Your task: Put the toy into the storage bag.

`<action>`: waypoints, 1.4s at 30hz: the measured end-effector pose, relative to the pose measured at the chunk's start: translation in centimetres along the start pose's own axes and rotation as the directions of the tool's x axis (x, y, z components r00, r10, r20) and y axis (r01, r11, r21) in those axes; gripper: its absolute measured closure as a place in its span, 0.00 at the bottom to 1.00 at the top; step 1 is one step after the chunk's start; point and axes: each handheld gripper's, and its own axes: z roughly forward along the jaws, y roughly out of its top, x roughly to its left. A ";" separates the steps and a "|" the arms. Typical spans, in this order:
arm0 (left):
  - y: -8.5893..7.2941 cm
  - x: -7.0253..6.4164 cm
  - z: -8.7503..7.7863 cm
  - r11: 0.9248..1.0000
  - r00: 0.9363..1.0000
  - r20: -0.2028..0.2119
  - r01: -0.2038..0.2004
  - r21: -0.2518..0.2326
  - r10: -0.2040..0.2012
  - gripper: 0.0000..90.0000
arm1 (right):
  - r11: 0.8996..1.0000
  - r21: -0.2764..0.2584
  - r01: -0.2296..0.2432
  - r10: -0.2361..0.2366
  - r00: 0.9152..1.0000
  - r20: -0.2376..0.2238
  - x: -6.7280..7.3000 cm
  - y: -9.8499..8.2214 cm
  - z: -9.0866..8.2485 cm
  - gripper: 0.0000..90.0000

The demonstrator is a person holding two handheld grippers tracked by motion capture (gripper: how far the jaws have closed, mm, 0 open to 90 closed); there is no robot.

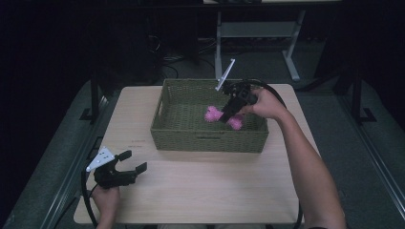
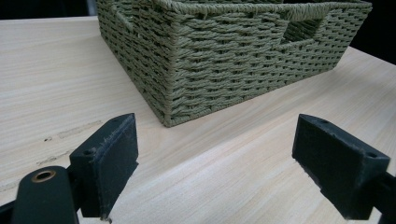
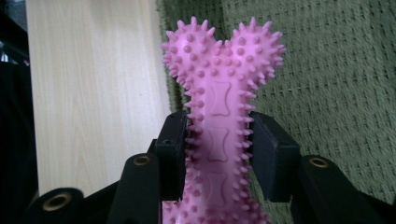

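Nearest us, at seven o'clock on the table [image 1: 200,191], our left gripper [image 1: 135,161] rests with jaws wide apart, holding nothing. Our right gripper [image 1: 228,114] clamps the pink spiky bone toy [image 3: 219,107] inside the woven basket [image 1: 205,138], toward one o'clock.

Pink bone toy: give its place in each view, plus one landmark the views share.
High view: the bone is right of centre, over the inside of the basket, clamped in the right gripper.
Left gripper view: not in it.
Right gripper view: the bone stands upright at centre, shaft pinched between the jaws.
Shared landmark: the green woven basket.
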 end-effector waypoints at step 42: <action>0.0 0.0 0.0 1.000 1.000 0.000 0.002 -0.001 -0.002 0.15 | 0.996 0.047 -0.075 0.076 0.997 -0.030 -3.1 -1.0 5.0 0.64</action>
